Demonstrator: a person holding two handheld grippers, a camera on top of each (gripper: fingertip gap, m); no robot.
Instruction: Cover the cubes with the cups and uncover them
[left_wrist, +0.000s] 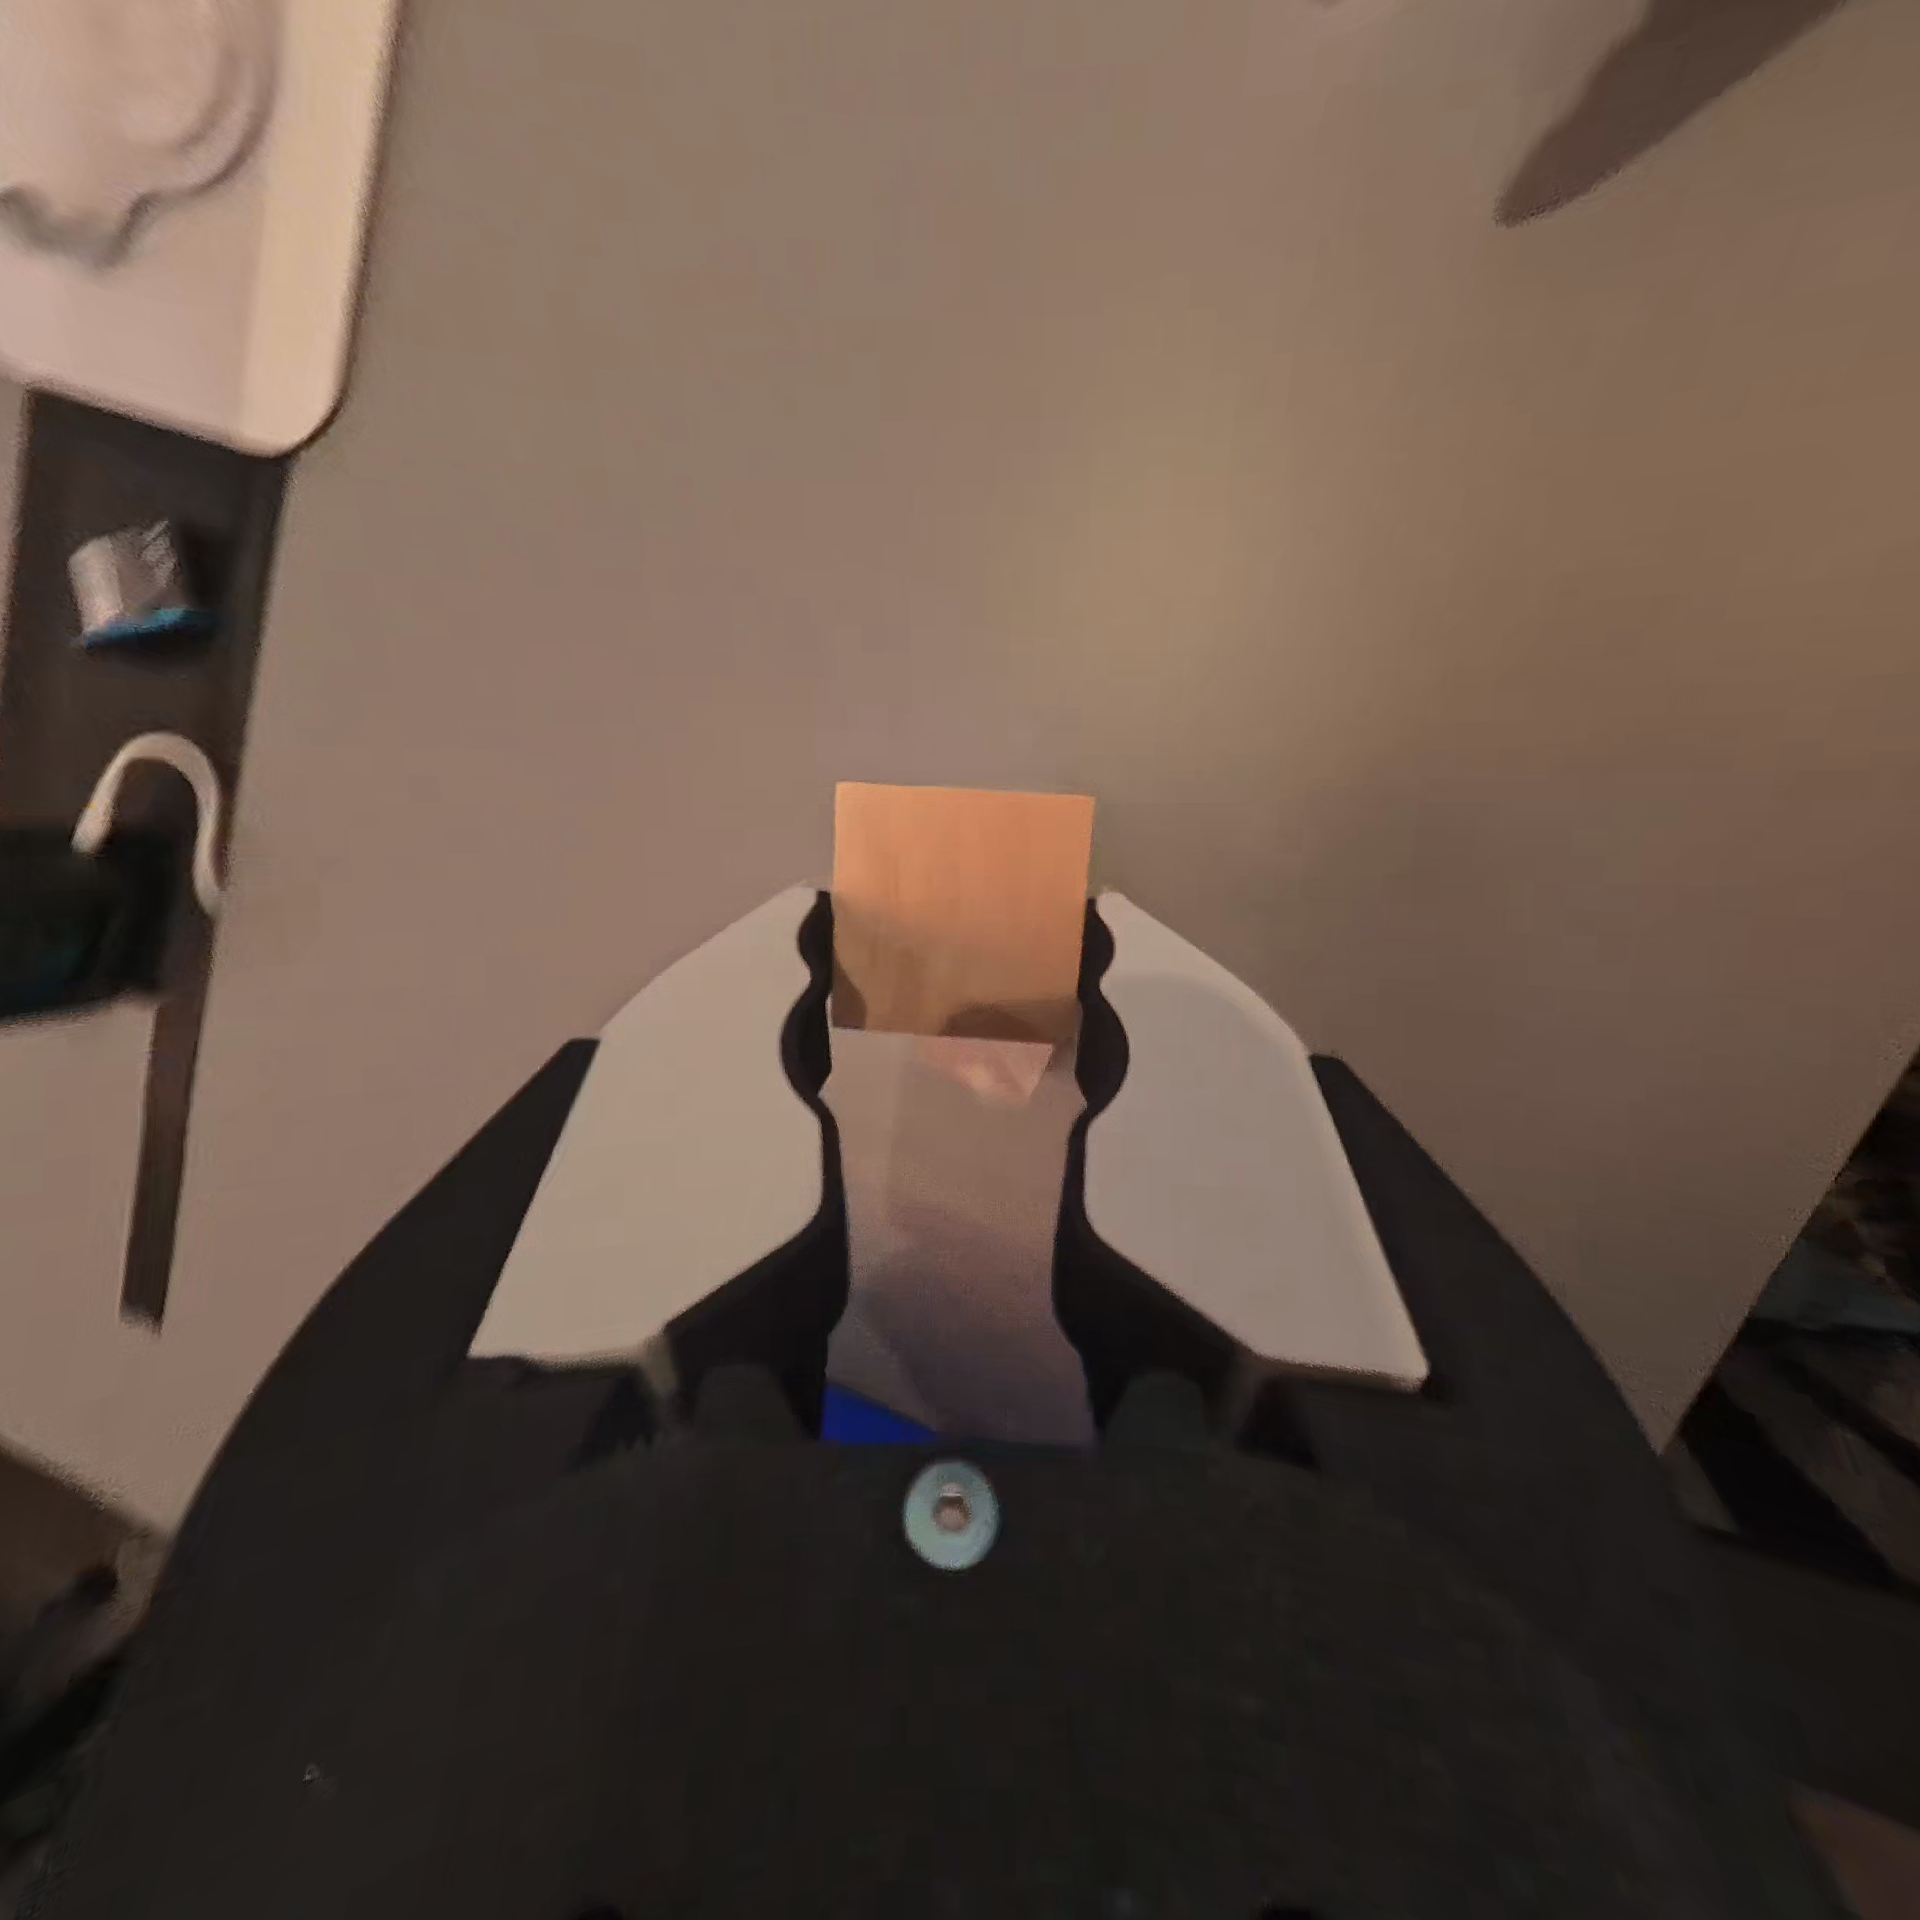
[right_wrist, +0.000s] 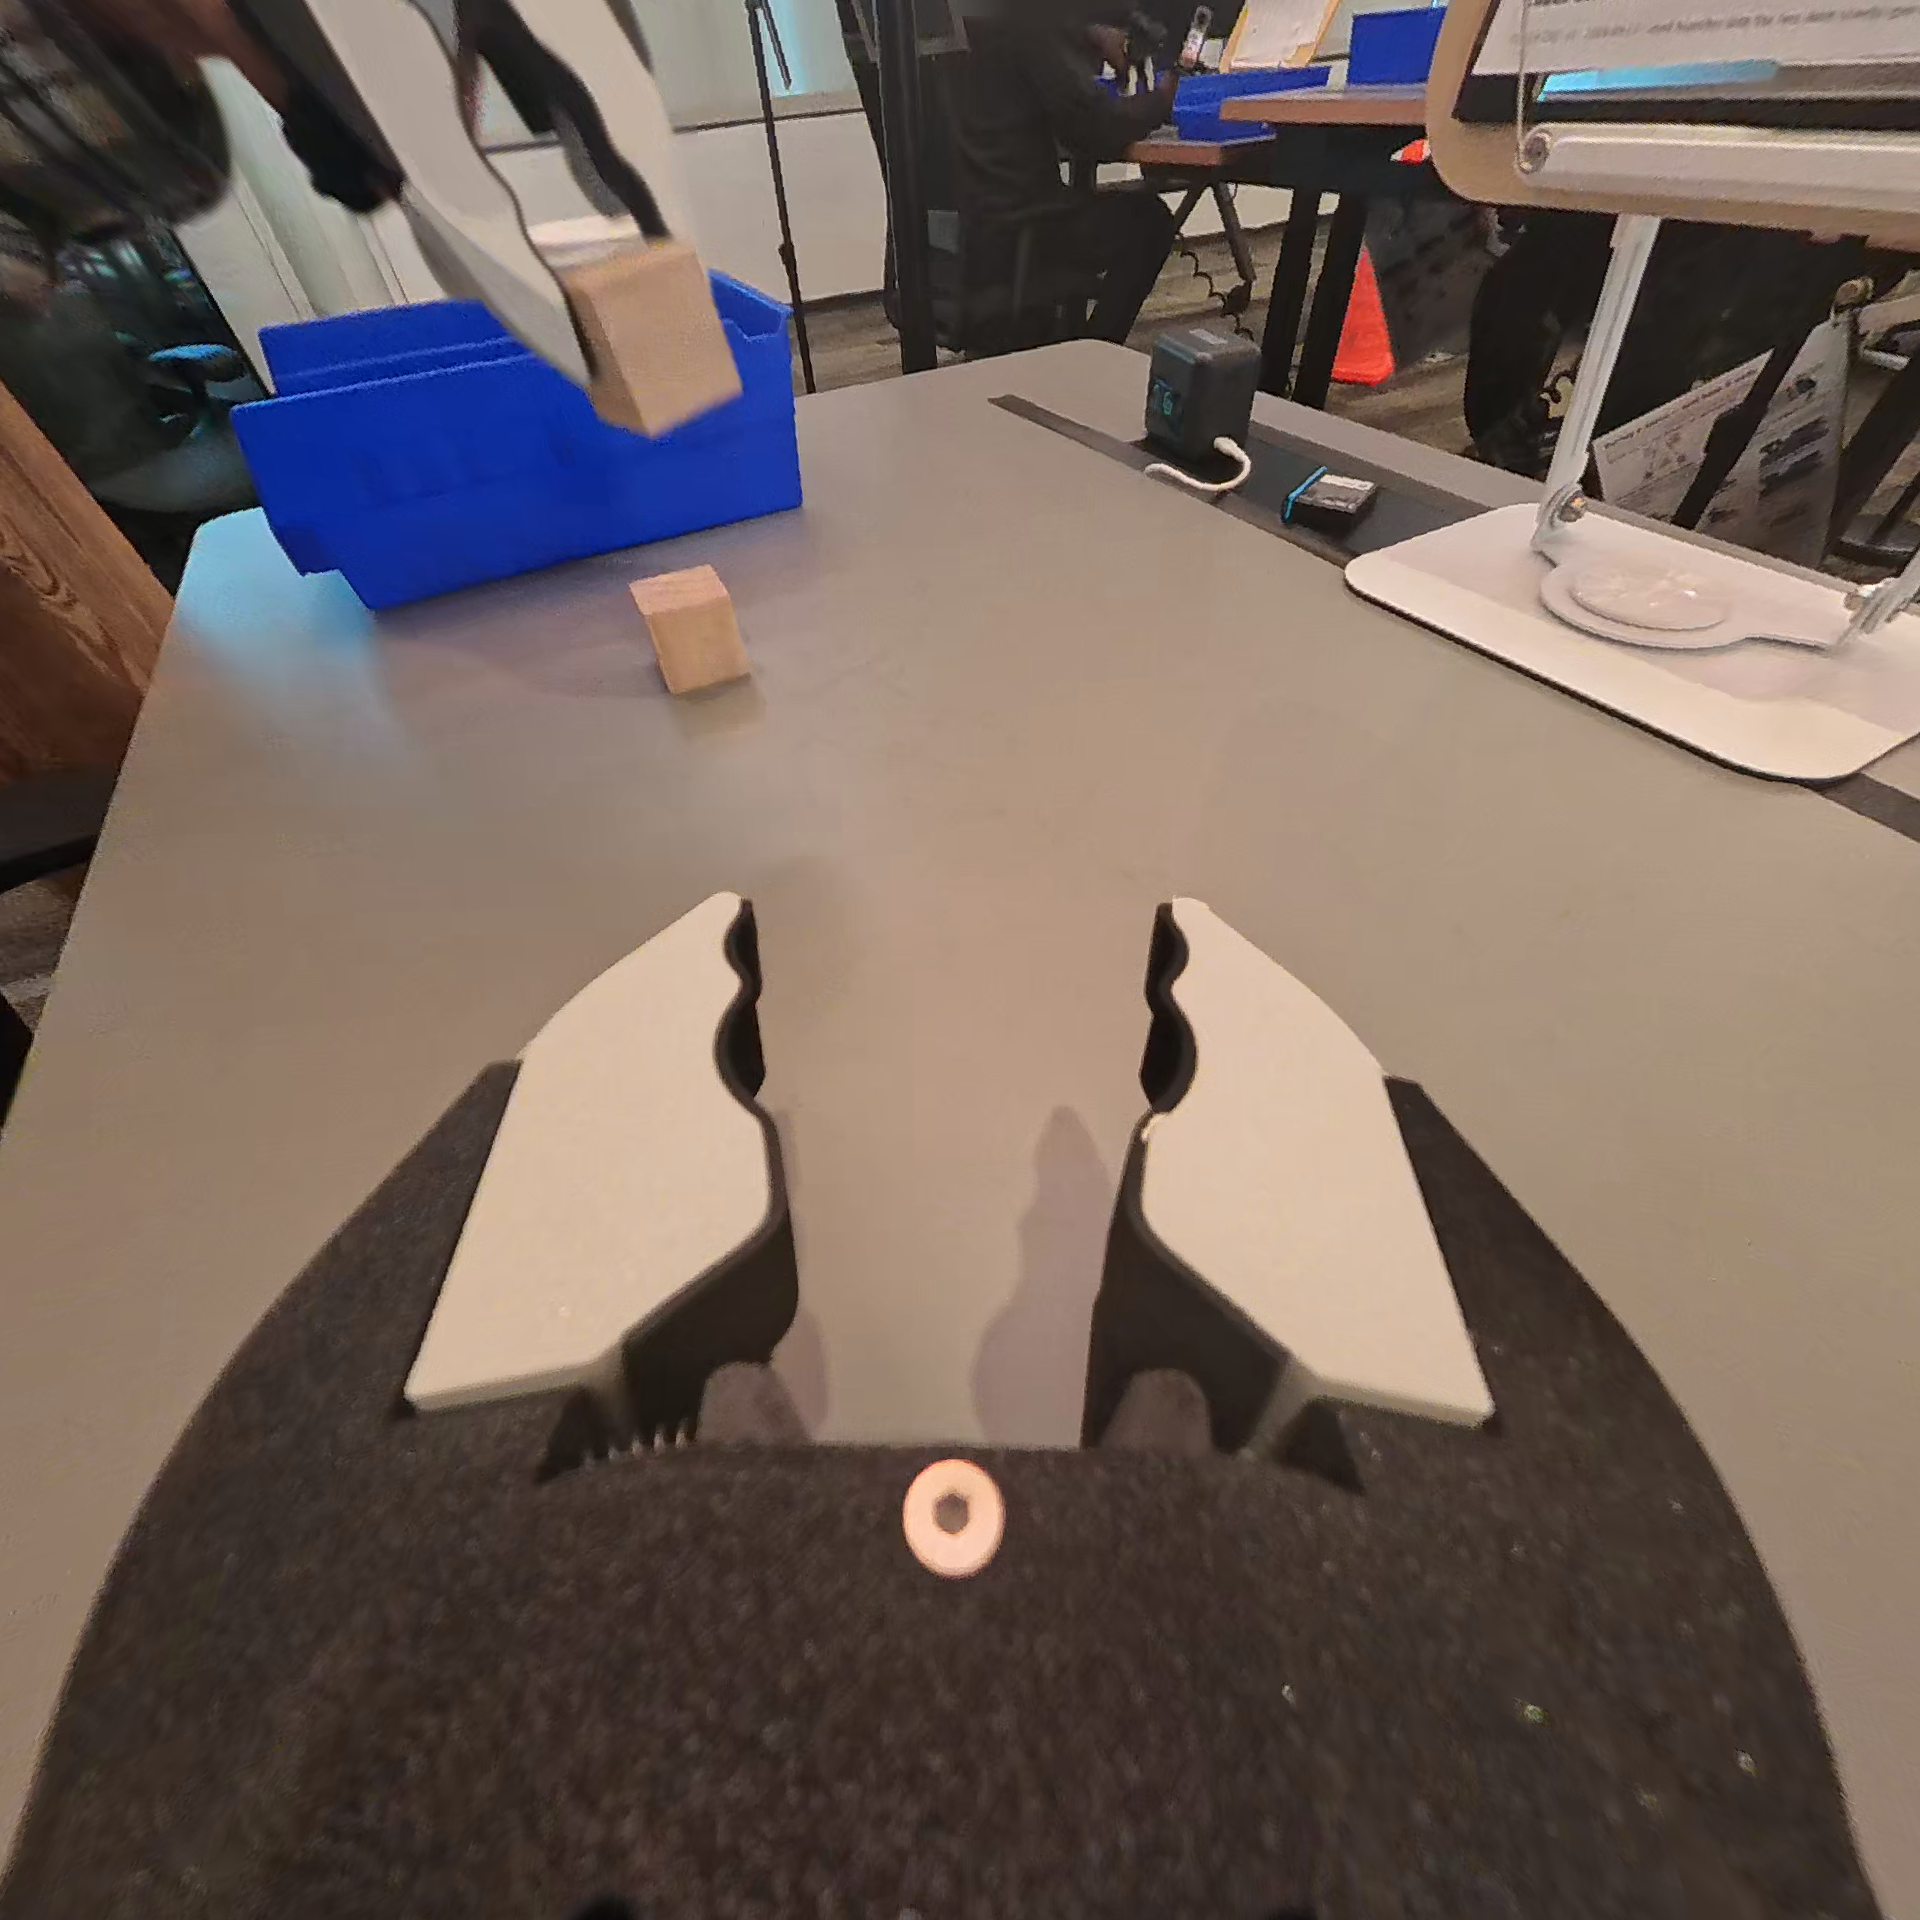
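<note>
Grey and smooth, the laminate worktop (right_wrist: 1039, 675) fills most of both views, with office desks and a seated person beyond it. At its far left stands a blue plastic storage bin (right_wrist: 499, 457); its contents cannot be made out. Above the bin, the left gripper (left_wrist: 961, 935) carries one pale square wooden cube (left_wrist: 961, 904), jaws closed on its sides. A second wooden cube (right_wrist: 694, 629) sits alone on the worktop, uncovered. The right gripper (right_wrist: 954, 925) hovers low, jaws apart and empty. No cups appear, so covering looks not yet begun.
</note>
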